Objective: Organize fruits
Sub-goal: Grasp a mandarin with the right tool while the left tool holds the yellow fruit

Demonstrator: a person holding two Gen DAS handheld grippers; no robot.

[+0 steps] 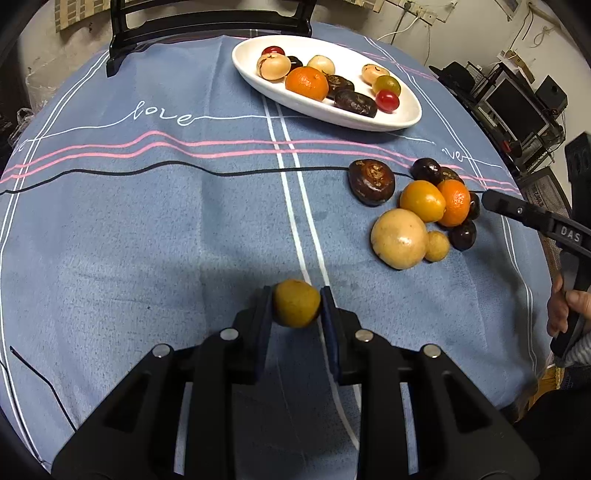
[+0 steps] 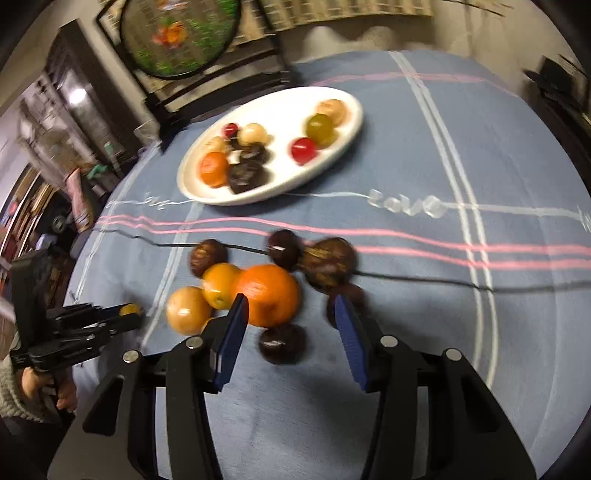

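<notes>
My left gripper (image 1: 296, 308) is shut on a small yellow-brown fruit (image 1: 295, 301) held just above the blue tablecloth; the right wrist view shows that gripper (image 2: 127, 315) at the far left. A loose pile lies on the cloth: an orange tangerine (image 2: 267, 295), a yellow-orange fruit (image 2: 219, 290), a pale round fruit (image 1: 399, 238) and several dark ones (image 1: 371, 181). My right gripper (image 2: 290, 321) hangs open over this pile. The tangerine lies just past its blue pads (image 2: 234, 332) and a dark fruit (image 2: 282, 343) sits below the gap. A white oval plate (image 1: 332, 114) at the back holds several fruits.
A thin black cable (image 1: 184, 168) runs across the cloth beside the pile. A dark chair (image 1: 207, 22) stands behind the plate. The table edge falls away on the right, toward shelves with electronics (image 1: 517, 103). A hand (image 1: 561, 306) grips the right tool's handle.
</notes>
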